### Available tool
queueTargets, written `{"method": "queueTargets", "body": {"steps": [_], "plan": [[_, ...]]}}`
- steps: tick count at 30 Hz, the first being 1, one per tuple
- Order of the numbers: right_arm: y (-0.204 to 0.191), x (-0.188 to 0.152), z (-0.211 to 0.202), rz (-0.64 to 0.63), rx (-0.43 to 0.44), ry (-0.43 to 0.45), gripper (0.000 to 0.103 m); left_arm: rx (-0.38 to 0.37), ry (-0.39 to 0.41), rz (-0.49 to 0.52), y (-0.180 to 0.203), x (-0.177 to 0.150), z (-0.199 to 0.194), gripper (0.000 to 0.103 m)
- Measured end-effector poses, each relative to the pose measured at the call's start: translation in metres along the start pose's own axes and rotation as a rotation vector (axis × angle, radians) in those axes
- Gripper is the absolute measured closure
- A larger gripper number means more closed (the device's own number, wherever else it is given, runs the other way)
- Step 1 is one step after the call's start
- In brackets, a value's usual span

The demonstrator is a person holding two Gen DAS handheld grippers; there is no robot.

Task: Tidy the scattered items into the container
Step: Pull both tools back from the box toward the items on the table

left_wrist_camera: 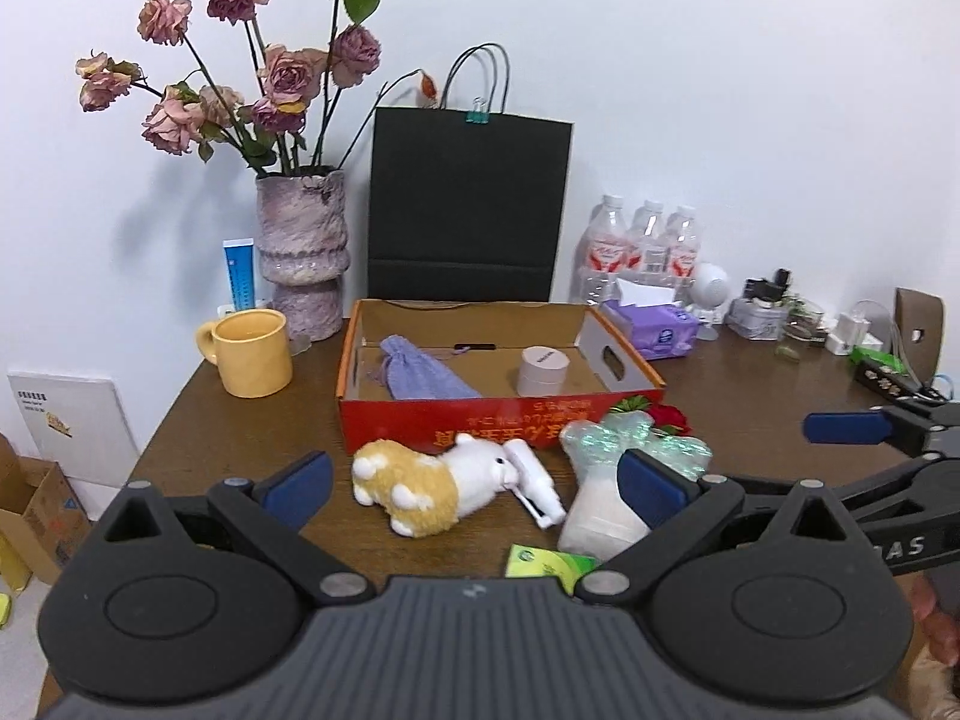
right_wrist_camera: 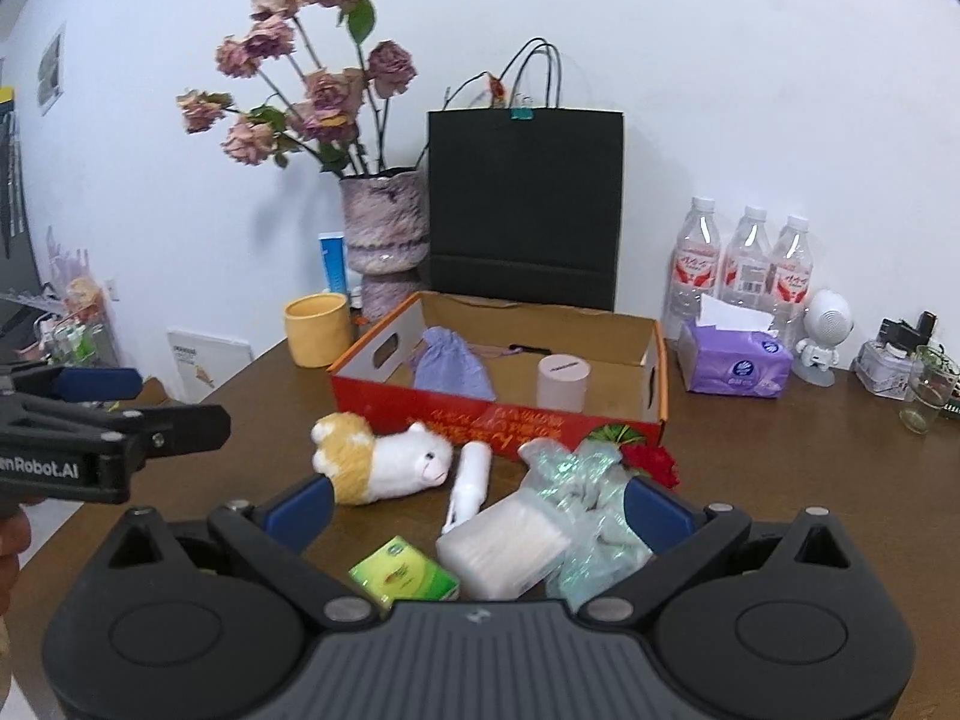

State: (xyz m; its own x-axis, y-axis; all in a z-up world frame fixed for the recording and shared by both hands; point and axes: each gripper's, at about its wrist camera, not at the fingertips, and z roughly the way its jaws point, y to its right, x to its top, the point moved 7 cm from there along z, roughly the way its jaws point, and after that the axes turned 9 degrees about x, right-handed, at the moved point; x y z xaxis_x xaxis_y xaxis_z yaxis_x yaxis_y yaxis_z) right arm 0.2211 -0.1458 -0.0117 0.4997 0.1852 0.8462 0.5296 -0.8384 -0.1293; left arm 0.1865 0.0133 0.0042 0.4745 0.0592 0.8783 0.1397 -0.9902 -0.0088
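A red cardboard box (left_wrist_camera: 504, 420) (right_wrist_camera: 657, 372) stands open on the brown table, holding a purple pouch (left_wrist_camera: 420, 375) (right_wrist_camera: 450, 363) and a pale round jar (left_wrist_camera: 542, 371) (right_wrist_camera: 563, 383). In front of it lie a plush alpaca (left_wrist_camera: 426, 483) (right_wrist_camera: 384, 459), a white tube (left_wrist_camera: 534, 483) (right_wrist_camera: 468, 480), a bag of cotton swabs (left_wrist_camera: 600, 510) (right_wrist_camera: 510, 549), a green packet (left_wrist_camera: 549, 564) (right_wrist_camera: 405, 576) and a red rose (left_wrist_camera: 669, 417) (right_wrist_camera: 654, 459). My left gripper (left_wrist_camera: 477, 480) is open above the alpaca and tube. My right gripper (right_wrist_camera: 477, 507) is open over the swab bag.
A yellow mug (left_wrist_camera: 252, 351) (right_wrist_camera: 318, 330), a vase of dried roses (left_wrist_camera: 303, 255) (right_wrist_camera: 384, 234) and a black paper bag (left_wrist_camera: 465, 204) (right_wrist_camera: 525, 204) stand behind the box. Purple tissues (left_wrist_camera: 657, 327) (right_wrist_camera: 735, 363), water bottles (right_wrist_camera: 744, 264) and small clutter sit at the right.
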Motion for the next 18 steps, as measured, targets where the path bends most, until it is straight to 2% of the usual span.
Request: {"method": "queueTargets", "body": {"steps": [4, 10, 13, 18], "plan": [[-0.007, -0.013, -0.005, -0.001, 0.009, 0.005, 0.000, -0.009, 0.008, -0.011, 0.000, -0.012, -0.009, 0.000], [-0.014, -0.031, -0.012, -0.006, 0.031, -0.002, 0.000, -0.066, -0.015, -0.100, -0.008, -0.026, -0.024, 0.000], [-0.014, -0.039, -0.017, -0.007, 0.022, -0.002, 0.000, -0.068, -0.009, -0.105, -0.009, -0.032, -0.030, 0.000], [-0.010, -0.053, -0.019, 0.031, 0.024, -0.011, 0.000, -0.081, -0.053, -0.120, -0.005, -0.052, -0.028, 0.000]]}}
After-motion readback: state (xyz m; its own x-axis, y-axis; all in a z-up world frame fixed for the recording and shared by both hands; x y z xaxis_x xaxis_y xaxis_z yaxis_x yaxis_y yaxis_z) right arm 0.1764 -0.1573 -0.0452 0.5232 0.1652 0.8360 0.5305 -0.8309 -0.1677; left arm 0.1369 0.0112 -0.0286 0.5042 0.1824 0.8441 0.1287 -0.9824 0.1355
